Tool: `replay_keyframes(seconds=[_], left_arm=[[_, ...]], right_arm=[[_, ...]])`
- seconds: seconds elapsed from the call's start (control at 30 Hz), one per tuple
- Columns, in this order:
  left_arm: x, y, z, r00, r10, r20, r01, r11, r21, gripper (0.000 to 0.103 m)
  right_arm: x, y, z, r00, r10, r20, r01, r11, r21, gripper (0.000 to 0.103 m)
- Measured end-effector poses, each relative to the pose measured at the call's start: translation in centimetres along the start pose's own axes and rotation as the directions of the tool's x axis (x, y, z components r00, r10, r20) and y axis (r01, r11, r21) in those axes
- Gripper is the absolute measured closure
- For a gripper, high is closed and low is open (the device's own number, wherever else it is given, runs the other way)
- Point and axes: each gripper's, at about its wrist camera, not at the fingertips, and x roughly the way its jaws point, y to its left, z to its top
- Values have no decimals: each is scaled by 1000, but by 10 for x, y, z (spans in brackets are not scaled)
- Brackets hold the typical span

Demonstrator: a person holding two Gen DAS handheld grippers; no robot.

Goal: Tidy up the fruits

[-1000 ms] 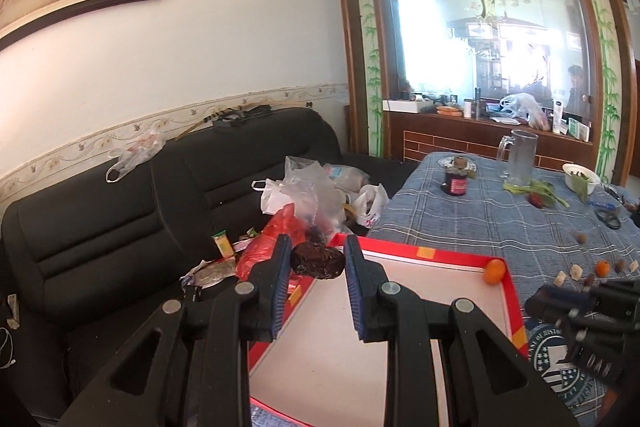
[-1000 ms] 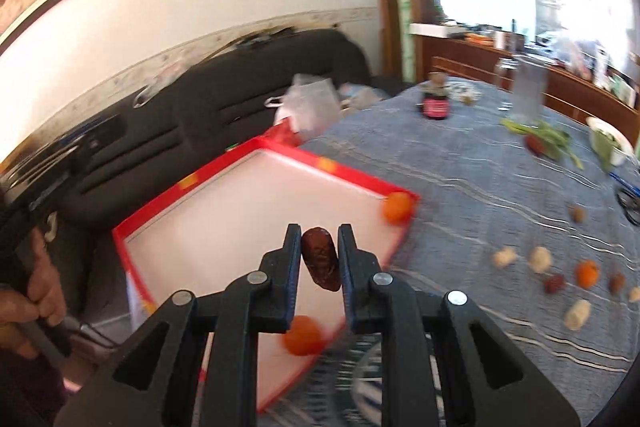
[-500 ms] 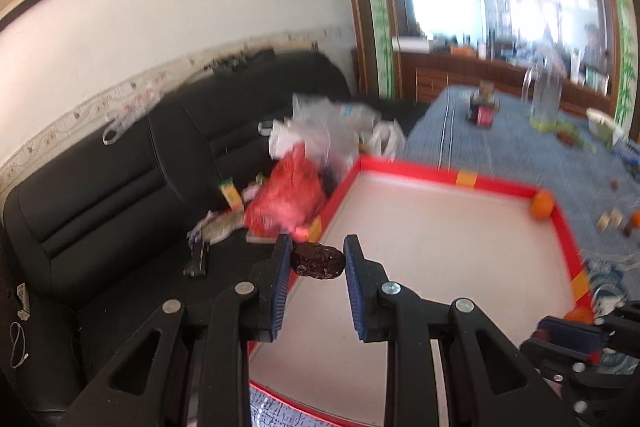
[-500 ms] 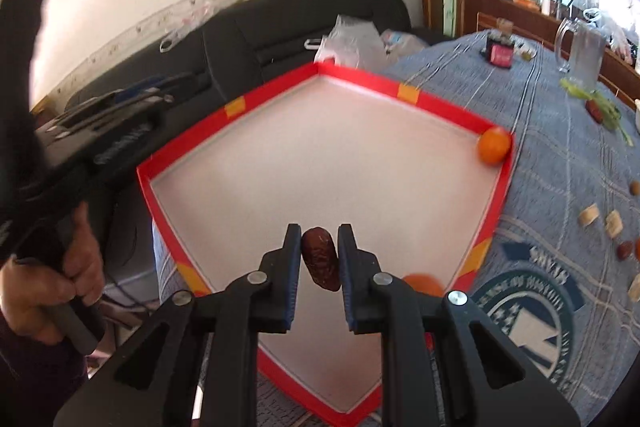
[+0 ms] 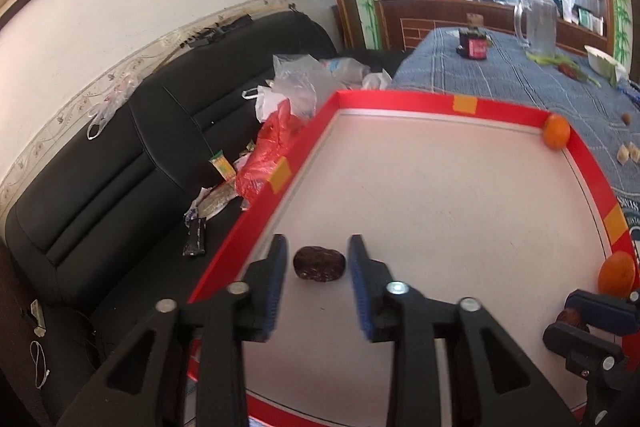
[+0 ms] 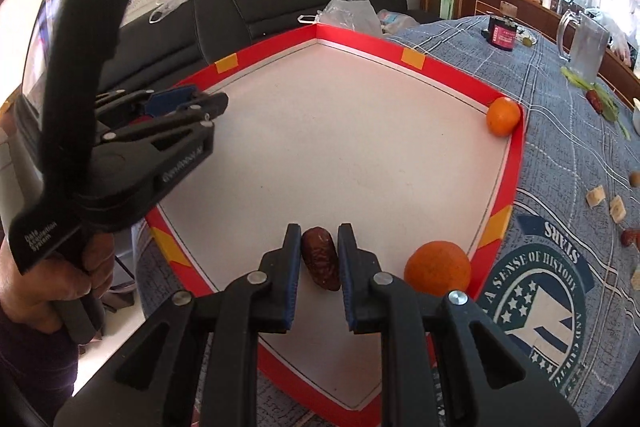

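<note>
A red-rimmed white tray [image 5: 400, 103] lies on the blue cloth table. My left gripper [image 5: 318, 267] is open over the tray's left side, and a dark date [image 5: 319, 263] lies on the tray floor between its fingers, touching neither. My right gripper [image 6: 319, 259] is shut on a second dark date [image 6: 321, 262] low over the tray [image 6: 516, 155] near its right rim. Two oranges sit in the tray, one in the far right corner [image 6: 503, 115] and one by the near right rim [image 6: 438, 269]. The left gripper also shows in the right wrist view [image 6: 192, 99].
Loose fruit pieces [image 6: 608, 203] lie on the blue cloth to the right of the tray. A glass pitcher [image 6: 586, 43] and a dark jar [image 6: 502, 33] stand farther back. A black sofa [image 5: 120, 155] with plastic bags [image 5: 296, 87] runs along the table's left edge.
Both grippers have come down into the tray. My left gripper has opened and let go of its date onto the tray floor. My right gripper still holds its date.
</note>
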Motion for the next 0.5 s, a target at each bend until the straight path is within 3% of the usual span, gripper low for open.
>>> replay_keyframes(seconds=[0.03, 0.07, 0.1, 0.17, 0.3, 0.43, 0.5], left_arm=[[-1, -1, 0, 1000, 17, 5, -17, 1000, 8, 56], [-2, -2, 0, 1000, 26, 6, -26, 1000, 18, 45], [-3, -4, 0, 1000, 26, 5, -26, 999, 26, 38], [-7, -7, 1, 1000, 22, 6, -22, 999, 38, 38], [-27, -19, 6, 999, -4, 43, 1, 999, 54, 37], [-61, -52, 15, 991, -104, 90, 93, 989, 117, 37], [-79, -75, 21, 980, -164, 110, 145, 976, 161, 37]], right_arm=[[-1, 0, -1, 1000, -7, -1, 7, 1000, -1, 81], [-2, -1, -2, 1000, -20, -3, 20, 1000, -4, 80], [-4, -3, -4, 999, -36, -9, 36, 999, -4, 74], [-12, -6, -7, 999, -33, -12, 33, 999, -1, 69], [-66, -21, -21, 991, -75, 108, 73, 997, 16, 65], [-134, -53, -49, 949, -206, 237, 186, 977, 104, 38], [-167, -76, -68, 912, -308, 272, 266, 947, 181, 36]])
